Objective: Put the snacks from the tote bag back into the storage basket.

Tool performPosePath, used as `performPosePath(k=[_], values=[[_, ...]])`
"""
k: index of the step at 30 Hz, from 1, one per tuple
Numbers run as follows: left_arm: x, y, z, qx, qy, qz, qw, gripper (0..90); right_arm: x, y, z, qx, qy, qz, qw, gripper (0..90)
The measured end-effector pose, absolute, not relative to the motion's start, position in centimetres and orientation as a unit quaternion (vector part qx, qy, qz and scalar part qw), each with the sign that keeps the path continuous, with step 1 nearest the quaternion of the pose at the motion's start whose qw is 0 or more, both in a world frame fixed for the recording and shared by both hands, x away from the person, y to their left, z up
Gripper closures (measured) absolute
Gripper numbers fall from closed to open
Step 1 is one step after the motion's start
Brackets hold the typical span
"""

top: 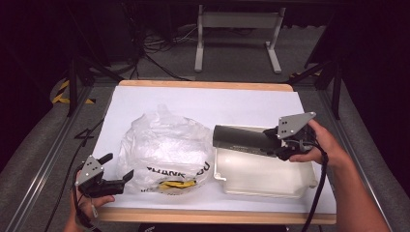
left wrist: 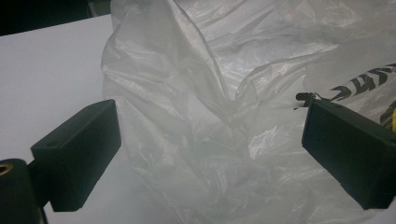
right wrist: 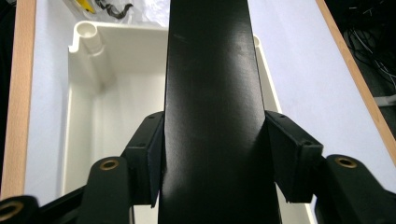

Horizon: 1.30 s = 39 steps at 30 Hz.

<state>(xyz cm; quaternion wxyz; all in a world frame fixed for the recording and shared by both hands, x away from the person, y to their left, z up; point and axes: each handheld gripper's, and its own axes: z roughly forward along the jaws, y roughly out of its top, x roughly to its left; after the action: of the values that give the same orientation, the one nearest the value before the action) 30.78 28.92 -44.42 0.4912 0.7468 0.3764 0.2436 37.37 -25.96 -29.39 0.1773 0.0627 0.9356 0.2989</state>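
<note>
The right gripper (top: 279, 145) pinches a long dark tube (top: 239, 137) over the white plastic tray (top: 266, 181), while the left gripper (top: 118, 171), jaws spread, waits by the crinkly clear plastic bag (top: 164, 145), ready to grab it.

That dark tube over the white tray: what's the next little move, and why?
Probably lower it into the white tray. The right gripper is clamped on the dark tube, holding it level just above the tray's open inside.

bag (top: 164, 145): crinkly thin plastic | tub (top: 263, 176): smooth plastic | cylinder (top: 241, 139): matt dark
</note>
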Motion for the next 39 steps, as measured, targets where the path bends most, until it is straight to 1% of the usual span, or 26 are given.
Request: performPosePath(k=[10, 17, 39], values=[[30.7, 28.9, -44.4, 0.746, 0.377, 0.245, 0.491, 5.4, 37.0, -27.4, -29.9, 0.072, 0.938, 0.291, 0.176, 43.4], [30.8, 28.9, -44.4, 0.748, 0.376, 0.246, 0.489, 5.4, 37.1, -28.0, -30.8, 0.076, 0.942, 0.282, 0.164, 43.4], [30.8, 29.0, -44.4, 0.747, 0.376, 0.244, 0.490, 5.4, 38.2, -27.1, -33.6, 0.065, 0.961, 0.238, 0.123, 43.3]])
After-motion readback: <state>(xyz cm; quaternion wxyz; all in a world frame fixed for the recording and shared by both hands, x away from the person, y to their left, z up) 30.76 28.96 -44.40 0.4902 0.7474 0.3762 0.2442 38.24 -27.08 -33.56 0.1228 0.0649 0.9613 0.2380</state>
